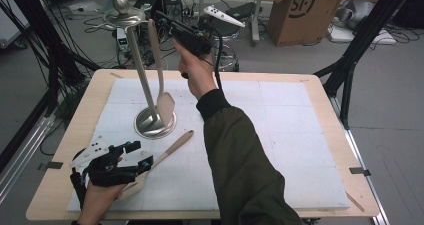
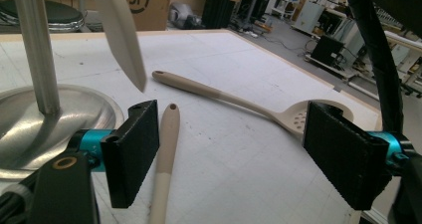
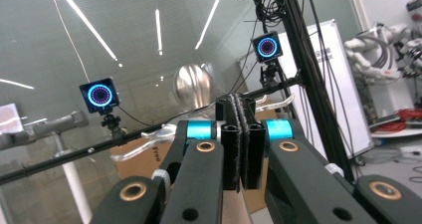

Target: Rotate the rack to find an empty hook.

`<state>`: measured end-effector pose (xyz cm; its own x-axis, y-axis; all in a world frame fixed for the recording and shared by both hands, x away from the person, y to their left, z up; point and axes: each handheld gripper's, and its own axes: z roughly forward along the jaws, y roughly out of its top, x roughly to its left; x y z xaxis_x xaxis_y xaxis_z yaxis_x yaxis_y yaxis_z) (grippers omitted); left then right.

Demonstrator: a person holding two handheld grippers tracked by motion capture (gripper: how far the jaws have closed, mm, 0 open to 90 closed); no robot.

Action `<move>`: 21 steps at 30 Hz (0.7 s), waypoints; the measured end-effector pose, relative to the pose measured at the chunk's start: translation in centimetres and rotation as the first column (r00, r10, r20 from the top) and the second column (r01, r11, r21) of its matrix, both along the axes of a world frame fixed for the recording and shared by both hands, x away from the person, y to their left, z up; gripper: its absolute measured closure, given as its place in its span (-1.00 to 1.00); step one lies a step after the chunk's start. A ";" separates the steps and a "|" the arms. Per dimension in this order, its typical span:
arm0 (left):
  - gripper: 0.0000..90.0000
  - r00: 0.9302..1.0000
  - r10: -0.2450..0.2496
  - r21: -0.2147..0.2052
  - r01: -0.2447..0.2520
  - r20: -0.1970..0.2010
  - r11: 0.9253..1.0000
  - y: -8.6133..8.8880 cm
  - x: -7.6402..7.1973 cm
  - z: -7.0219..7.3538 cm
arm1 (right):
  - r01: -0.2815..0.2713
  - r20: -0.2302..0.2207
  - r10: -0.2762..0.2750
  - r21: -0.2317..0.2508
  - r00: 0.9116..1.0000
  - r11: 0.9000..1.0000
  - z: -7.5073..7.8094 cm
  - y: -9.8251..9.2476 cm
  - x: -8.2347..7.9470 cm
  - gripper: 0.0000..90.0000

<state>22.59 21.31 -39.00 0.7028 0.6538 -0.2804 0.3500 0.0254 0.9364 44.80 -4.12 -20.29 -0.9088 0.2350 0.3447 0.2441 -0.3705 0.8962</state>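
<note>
A steel utensil stand (image 1: 141, 70) rises from a round base (image 1: 150, 126) to a top disc with a ball knob (image 3: 193, 87). My right gripper (image 1: 159, 19) is raised beside that disc, shut on the top of a beige spatula's handle (image 1: 159, 67). The spatula hangs down, with its blade (image 2: 122, 35) just over the base. In the right gripper view my jaws (image 3: 241, 104) are pressed together. My left gripper (image 1: 141, 155) rests open on the mat. A beige handle (image 2: 168, 134) lies between its pads without touching them. A beige slotted spoon (image 2: 278, 115) lies beyond.
A white mat (image 1: 280, 135) covers the wooden table (image 1: 330, 92). The person's dark green sleeve (image 1: 240, 165) crosses the middle. Cardboard boxes (image 1: 300, 10), cables and black frame legs (image 1: 350, 60) stand on the floor behind the table.
</note>
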 end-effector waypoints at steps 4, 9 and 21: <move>-0.48 1.000 0.001 0.002 -0.001 0.000 1.000 0.0 0.0 0.0 | -0.020 -0.014 0.020 0.006 1.000 1.000 0.1 0.1 0.2 0.99; -0.48 1.000 -0.001 0.006 0.001 0.001 1.000 -0.1 -0.1 0.0 | -0.051 -0.034 0.052 0.013 0.998 0.999 0.0 0.0 0.3 0.99; -0.48 1.000 -0.010 0.012 0.010 0.005 1.000 -0.4 -0.1 0.1 | -0.111 -0.023 0.111 -0.004 0.994 0.994 0.3 0.1 -0.6 0.99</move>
<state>22.47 20.87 -38.92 0.7103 0.6503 -0.2693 0.3457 0.0110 0.9383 44.18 -4.03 -20.03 -0.9212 0.1346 0.3650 0.3043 -0.3352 0.8916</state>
